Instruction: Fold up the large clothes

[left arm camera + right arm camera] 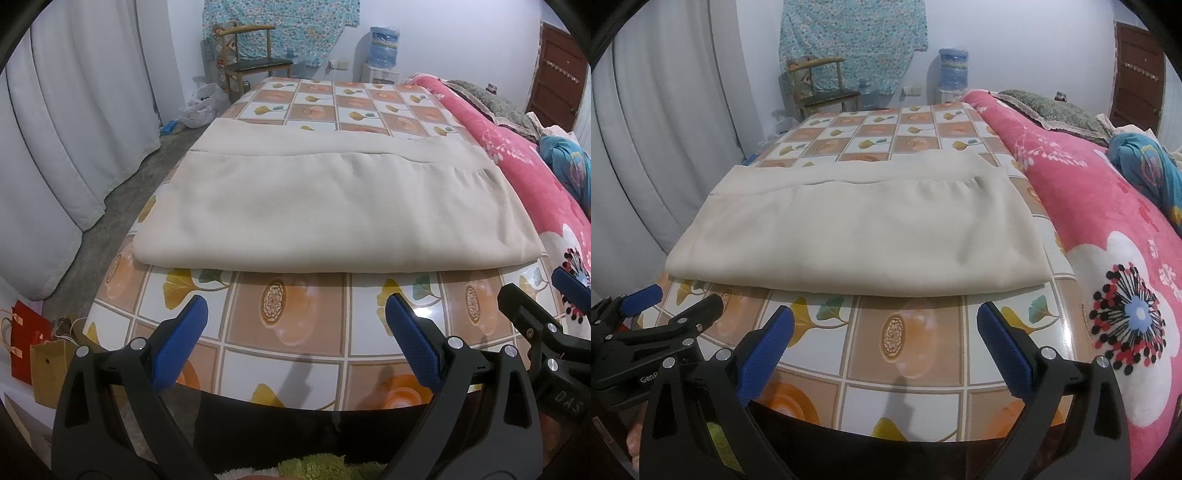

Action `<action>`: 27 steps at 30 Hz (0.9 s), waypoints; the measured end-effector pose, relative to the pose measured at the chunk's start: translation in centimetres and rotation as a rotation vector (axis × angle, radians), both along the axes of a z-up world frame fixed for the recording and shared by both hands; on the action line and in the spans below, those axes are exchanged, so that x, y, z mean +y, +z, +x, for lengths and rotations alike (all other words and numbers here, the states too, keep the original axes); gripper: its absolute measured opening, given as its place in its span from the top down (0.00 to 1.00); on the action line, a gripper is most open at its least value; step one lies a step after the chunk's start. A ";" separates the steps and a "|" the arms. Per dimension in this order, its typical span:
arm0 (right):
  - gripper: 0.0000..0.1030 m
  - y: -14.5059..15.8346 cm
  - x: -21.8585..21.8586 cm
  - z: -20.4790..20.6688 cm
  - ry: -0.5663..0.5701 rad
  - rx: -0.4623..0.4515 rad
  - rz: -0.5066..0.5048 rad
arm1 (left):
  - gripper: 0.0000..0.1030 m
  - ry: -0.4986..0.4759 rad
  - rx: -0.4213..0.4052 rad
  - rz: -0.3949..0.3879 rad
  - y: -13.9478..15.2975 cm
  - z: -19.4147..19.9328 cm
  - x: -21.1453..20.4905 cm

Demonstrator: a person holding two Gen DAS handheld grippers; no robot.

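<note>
A large beige cloth (325, 206) lies folded flat in layers on a table with a tiled orange and ginkgo-leaf cover (288, 325); it also shows in the right wrist view (857, 240). My left gripper (295, 317) is open and empty above the table's near edge, short of the cloth's folded front edge. My right gripper (884, 325) is open and empty too, beside the left one, also short of the cloth. The right gripper shows at the right edge of the left wrist view (535, 295), the left gripper at the left edge of the right wrist view (679, 299).
A pink floral blanket (1108, 229) on a bed borders the table's right side. White curtains (66, 147) hang at the left. A wooden chair (251, 62) and a water dispenser (382, 48) stand at the far wall. Paper bags (33, 347) sit on the floor at the left.
</note>
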State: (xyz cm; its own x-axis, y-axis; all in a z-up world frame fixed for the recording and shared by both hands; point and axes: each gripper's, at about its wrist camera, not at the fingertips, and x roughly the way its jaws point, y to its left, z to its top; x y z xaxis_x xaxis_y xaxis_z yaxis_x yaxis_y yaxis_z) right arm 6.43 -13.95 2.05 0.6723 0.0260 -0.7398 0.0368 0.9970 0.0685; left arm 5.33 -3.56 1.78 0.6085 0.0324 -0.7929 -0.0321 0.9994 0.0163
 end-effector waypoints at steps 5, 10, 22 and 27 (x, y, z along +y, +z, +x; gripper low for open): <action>0.06 0.0 0.0 0.0 0.000 0.000 -0.002 | 0.09 0.001 -0.002 -0.001 0.0 0.0 0.0; 0.06 0.1 0.1 -0.1 0.000 0.003 -0.011 | 0.09 0.003 -0.002 -0.014 0.0 -0.1 0.0; 0.06 0.1 -0.1 -0.2 -0.011 0.003 -0.014 | 0.09 -0.014 -0.003 -0.017 0.2 0.1 -0.3; 0.06 0.2 -0.3 -0.3 -0.009 -0.002 -0.012 | 0.09 -0.013 -0.003 -0.016 0.2 0.2 -0.1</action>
